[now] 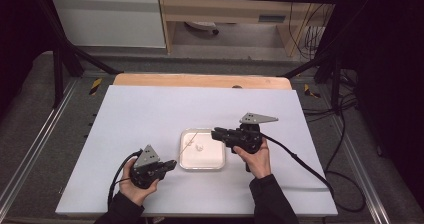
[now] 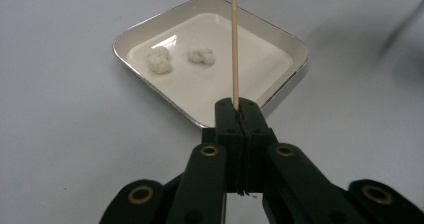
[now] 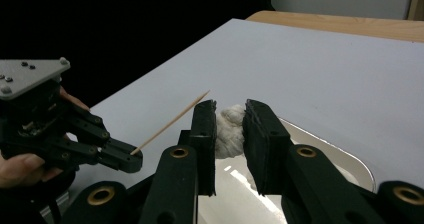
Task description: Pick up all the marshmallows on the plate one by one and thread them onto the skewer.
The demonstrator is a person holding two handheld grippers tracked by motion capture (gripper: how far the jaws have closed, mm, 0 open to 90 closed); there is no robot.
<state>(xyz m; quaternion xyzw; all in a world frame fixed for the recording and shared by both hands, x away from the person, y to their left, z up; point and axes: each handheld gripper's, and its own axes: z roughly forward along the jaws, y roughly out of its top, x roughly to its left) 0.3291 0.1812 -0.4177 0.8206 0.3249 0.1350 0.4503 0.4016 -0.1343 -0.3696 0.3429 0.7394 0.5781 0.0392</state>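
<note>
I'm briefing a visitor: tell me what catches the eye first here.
The left tongs, shut on a thin wooden skewer, aim it over a square white tray mid-table. The right tongs pinch a white fluffy lump above that tray, and two more lumps lie inside it.

wooden desk [image 1: 225, 9] and grey floor [image 1: 30, 114] behind the white table [image 1: 150, 109]

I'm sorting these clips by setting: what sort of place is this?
Probably a lab or workshop recording bench, not a kitchen: a white table inside a black metal frame, loose cables trailing across grey floor, and a plain wooden bench behind.
</note>
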